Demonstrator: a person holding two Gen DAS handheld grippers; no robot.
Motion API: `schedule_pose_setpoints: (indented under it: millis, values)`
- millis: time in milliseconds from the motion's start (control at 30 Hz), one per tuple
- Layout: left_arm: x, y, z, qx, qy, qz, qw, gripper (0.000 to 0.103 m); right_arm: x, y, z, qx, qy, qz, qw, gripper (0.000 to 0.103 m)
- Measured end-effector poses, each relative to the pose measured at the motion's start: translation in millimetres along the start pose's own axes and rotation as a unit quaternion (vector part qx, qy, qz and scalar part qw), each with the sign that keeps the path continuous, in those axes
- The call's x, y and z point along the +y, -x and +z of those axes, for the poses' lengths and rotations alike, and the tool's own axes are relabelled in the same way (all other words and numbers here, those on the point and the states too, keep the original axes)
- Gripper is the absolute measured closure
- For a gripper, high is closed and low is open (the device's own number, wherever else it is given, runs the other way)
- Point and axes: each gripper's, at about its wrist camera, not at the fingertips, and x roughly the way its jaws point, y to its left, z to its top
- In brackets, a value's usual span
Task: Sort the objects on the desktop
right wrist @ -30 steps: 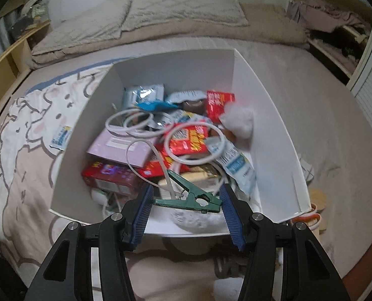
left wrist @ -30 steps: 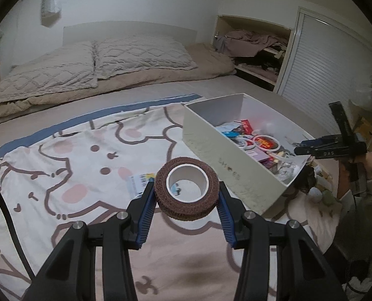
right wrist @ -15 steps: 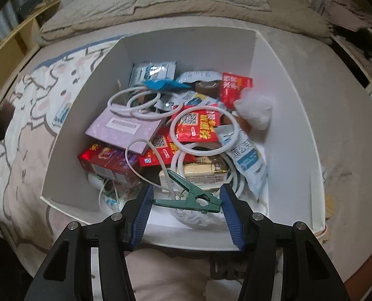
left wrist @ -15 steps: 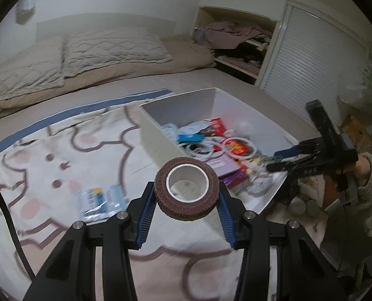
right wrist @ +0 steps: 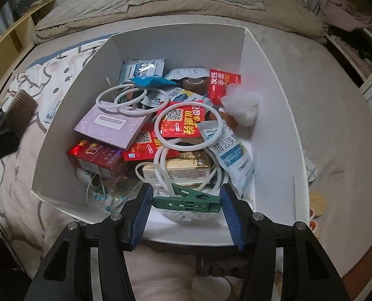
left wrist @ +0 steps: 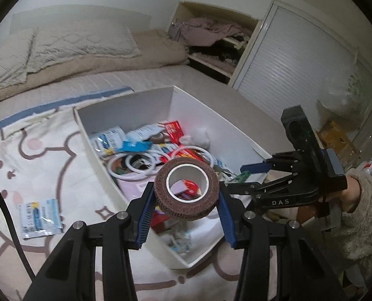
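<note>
My left gripper [left wrist: 186, 193] is shut on a brown tape roll [left wrist: 189, 208] with a white core, held over the near left part of the white box [left wrist: 125, 101]. My right gripper [right wrist: 186, 196] is shut on a green clothes peg [right wrist: 194, 200], held crosswise above the box's [right wrist: 175, 41] near end. The box is heaped with sachets, white rings [right wrist: 187, 125], a lilac card and red packets. The left wrist view shows the right gripper [left wrist: 254, 175] at the right with the peg [left wrist: 243, 176]. The roll [right wrist: 22, 105] shows at the left edge of the right wrist view.
One blue and white sachet [left wrist: 40, 214] lies loose on the cartoon-print sheet [left wrist: 35, 155] left of the box. Pillows [left wrist: 80, 40] lie at the head of the bed. An open shelf of clothes [left wrist: 211, 35] and a shuttered door stand beyond. A person's fuzzy sleeve [left wrist: 361, 215] is at the right.
My left gripper has swung right with the tape roll, from over the sheet to over the box. The right gripper has barely shifted and still holds the peg.
</note>
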Motion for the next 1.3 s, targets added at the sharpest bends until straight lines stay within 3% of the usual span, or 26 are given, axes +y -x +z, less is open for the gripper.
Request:
schedule_pose_setpoints:
  millis: [200,500,900,967,1033,1300]
  values:
    - [-16,-27,-8,0.051,-0.008,-0.007,0.9987,0.056,1,6,-3,-0.005,-0.007,0.003,1.0,0.048]
    - [-17,-47,-11,0.084,0.019,-0.01,0.9962,0.056,4,15,-6,-0.023,0.0,-0.007,1.0,0.041]
    - [-10,-57,-14,0.12,0.06,0.002,0.9909,0.056,3,22,-9,-0.037,-0.001,-0.013,0.999,0.041]
    - [-10,-56,-14,0.123,0.066,0.006,0.9902,0.053,1,24,-10,-0.039,-0.004,-0.013,0.999,0.041]
    - [-10,-53,-13,0.117,0.07,0.011,0.9907,0.036,0,25,-11,-0.041,-0.007,-0.013,0.999,0.041]
    - [-16,-45,-13,0.112,0.062,0.031,0.9913,0.032,-2,30,-14,-0.045,-0.017,-0.011,0.999,0.041]
